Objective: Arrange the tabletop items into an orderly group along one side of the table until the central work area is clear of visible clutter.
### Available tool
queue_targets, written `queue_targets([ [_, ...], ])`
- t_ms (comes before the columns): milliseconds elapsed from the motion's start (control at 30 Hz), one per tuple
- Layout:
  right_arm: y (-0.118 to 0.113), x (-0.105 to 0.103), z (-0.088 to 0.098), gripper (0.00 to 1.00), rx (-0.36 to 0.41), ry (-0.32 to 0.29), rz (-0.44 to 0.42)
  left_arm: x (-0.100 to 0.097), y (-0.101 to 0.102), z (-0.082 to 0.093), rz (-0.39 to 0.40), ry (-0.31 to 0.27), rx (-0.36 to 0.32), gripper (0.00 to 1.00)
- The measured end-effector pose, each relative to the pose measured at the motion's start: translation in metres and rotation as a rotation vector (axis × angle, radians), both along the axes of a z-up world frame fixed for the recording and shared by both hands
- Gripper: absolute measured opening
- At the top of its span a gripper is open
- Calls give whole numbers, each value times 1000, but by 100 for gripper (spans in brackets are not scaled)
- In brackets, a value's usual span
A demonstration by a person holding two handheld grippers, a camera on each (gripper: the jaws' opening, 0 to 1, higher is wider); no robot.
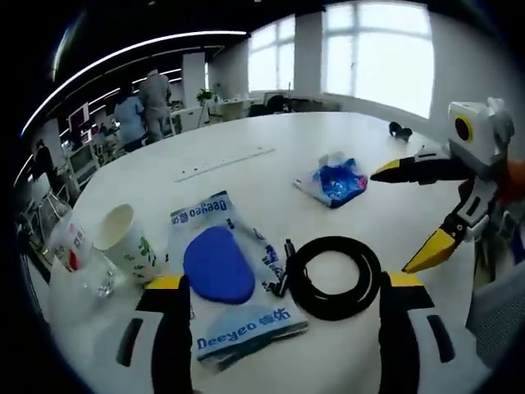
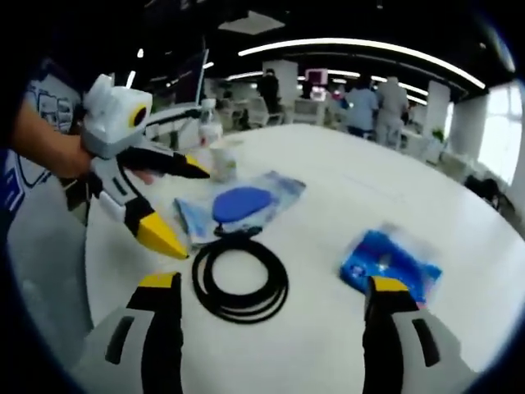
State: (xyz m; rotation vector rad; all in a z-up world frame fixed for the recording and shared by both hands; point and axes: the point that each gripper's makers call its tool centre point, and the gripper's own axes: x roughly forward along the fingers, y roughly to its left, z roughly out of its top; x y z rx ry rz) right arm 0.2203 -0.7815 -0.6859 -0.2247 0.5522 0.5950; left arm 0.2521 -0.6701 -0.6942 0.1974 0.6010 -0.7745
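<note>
Fingers (image 1: 180, 289) apart nr cable coil (image 1: 334, 277), prob. clear.

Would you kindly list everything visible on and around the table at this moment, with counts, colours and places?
Table: one, white, round, bearing all the items.
Coiled cable: one, black, near the table edge, beside the wipes pack.
Wipes pack: one, pale with a blue oval lid, between the cable and the cup.
Paper cup: one, white, lying tilted next to the pack.
Plastic bottle: one, clear with a red-and-white label, beside the cup.
Blue packet: one, blue and clear, further in on the table.
People: several, standing in the background.
Left gripper: one, white with yellow tips, jaws open.
Right gripper: one, same colours, jaws open.
</note>
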Motion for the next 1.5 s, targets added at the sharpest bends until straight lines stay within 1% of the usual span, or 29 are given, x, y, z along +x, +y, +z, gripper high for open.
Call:
queue_targets([
  [100, 0, 2, 0, 71, -10, -2, 4, -5, 0, -4, -18, 12, 6, 81],
  [300, 0, 3, -6, 56, -11, 25, 3, -12, 0, -9, -38, 30, 10, 60],
  [367, 1, 3, -10, 52, -10, 36, 9, -15, -1, -10, -45, 38, 10, 51],
  [400, 2, 1, -13, 51, -3, 55, 6, -16, -2, -11, -50, 48, 7, 46],
  [433, 3, -5, -21, 47, 20, 124, -4, -18, -3, -13, -59, 54, 11, 40],
  [467, 4, -6, -25, 45, 30, 154, -8, -19, -3, -14, -66, 53, 18, 36],
  [500, 3, -3, -25, 44, 24, 138, -2, -19, -3, -14, -67, 53, 20, 34],
  [567, 4, -4, -27, 42, 20, 139, 2, -19, -4, -15, -54, 67, 8, 33],
  [600, 5, -5, -28, 40, 26, 149, 8, -19, -6, -15, -48, 77, -3, 30],
  [633, 6, -6, -29, 37, 29, 160, 11, -18, -6, -15, -46, 86, -8, 26],
  [733, 8, -6, -35, 30, 18, 184, 24, -19, -8, -18, -42, 106, -9, 18],
  [800, 9, -5, -38, 28, 23, 195, 30, -19, -11, -21, -36, 123, -13, 16],
  [867, 9, -5, -43, 26, 2, 210, 39, -20, -12, -24, -26, 137, -13, 16],
  [900, 7, -6, -47, 24, -6, 231, 42, -20, -12, -26, -16, 146, -19, 15],
  [1100, 9, -5, -52, 20, 16, 261, 37, -22, -10, -34, 4, 170, 8, 13],
  [1200, 11, -7, -55, 14, 5, 274, 48, -21, -11, -35, 12, 170, 10, 12],
  [1267, 12, -6, -54, 13, -2, 267, 57, -22, -13, -35, 4, 170, 15, 12],
  [1300, 12, -6, -54, 13, 2, 271, 55, -24, -13, -38, -21, 163, 47, 12],
  [1333, 11, -6, -54, 11, 20, 293, 37, -24, -14, -38, -38, 154, 65, 11],
  [1367, 9, -5, -54, 9, 16, 296, 36, -24, -17, -38, -33, 154, 51, 11],
  [1400, 8, -5, -55, 6, 14, 301, 37, -25, -19, -38, -40, 161, 53, 12],
  [1433, 7, -6, -55, 4, 2, 300, 47, -26, -19, -39, -61, 150, 76, 13],
  [1500, 7, -8, -55, 4, 4, 309, 50, -26, -20, -39, -78, 130, 95, 13],
])
